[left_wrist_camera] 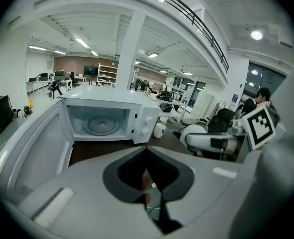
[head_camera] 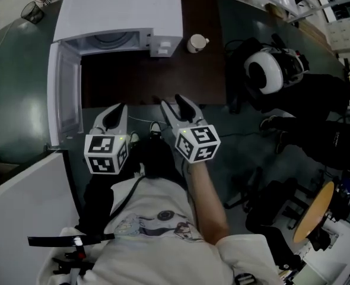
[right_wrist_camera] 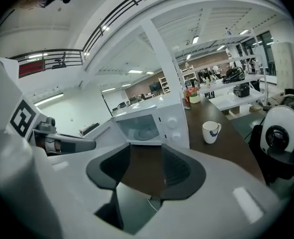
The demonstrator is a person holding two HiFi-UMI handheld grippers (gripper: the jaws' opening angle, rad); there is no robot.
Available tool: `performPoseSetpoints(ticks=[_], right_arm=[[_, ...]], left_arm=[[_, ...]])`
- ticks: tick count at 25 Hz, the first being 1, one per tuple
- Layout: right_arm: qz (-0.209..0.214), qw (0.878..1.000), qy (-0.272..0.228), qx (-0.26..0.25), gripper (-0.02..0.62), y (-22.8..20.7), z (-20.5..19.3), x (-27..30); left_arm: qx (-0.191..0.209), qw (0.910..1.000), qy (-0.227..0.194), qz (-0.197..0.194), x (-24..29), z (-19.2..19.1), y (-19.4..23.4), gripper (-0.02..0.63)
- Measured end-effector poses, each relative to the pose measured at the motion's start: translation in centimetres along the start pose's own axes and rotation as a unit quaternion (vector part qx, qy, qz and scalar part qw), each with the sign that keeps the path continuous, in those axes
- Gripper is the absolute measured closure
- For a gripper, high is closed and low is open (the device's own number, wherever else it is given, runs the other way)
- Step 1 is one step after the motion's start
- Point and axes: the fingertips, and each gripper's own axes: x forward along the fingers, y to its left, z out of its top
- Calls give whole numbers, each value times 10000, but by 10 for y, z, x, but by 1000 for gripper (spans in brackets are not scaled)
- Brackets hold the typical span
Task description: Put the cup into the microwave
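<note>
A white microwave point(head_camera: 121, 10) stands at the back of the brown table point(head_camera: 151, 79), its door point(head_camera: 65, 91) swung open to the left and the glass turntable point(left_wrist_camera: 101, 125) bare. The white cup point(head_camera: 196, 43) stands upright just right of the microwave, also in the left gripper view point(left_wrist_camera: 159, 130) and the right gripper view point(right_wrist_camera: 211, 132). Both grippers hover at the table's near edge, well short of the cup. My left gripper point(head_camera: 118, 110) point(left_wrist_camera: 146, 148) is shut and holds nothing. My right gripper point(head_camera: 170, 101) point(right_wrist_camera: 146, 147) is open with nothing between its fingers.
A white and black headset point(head_camera: 265, 70) and dark bags point(head_camera: 317, 117) lie on the green surface right of the table. A thin cable point(head_camera: 145, 121) runs along the near table edge. A white panel point(head_camera: 21, 200) stands at the lower left.
</note>
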Motion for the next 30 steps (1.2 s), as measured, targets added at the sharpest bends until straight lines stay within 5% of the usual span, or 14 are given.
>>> performPoseSetpoints(ticks=[12, 30], right_arm=[[-264, 9978, 616, -2, 399, -100, -14, 58], [-457, 9951, 872, -8, 399, -186, -14, 114]], left_arm=[[-385, 9967, 627, 348, 96, -19, 29, 606], [-646, 9893, 1264, 347, 125, -60, 21, 606]])
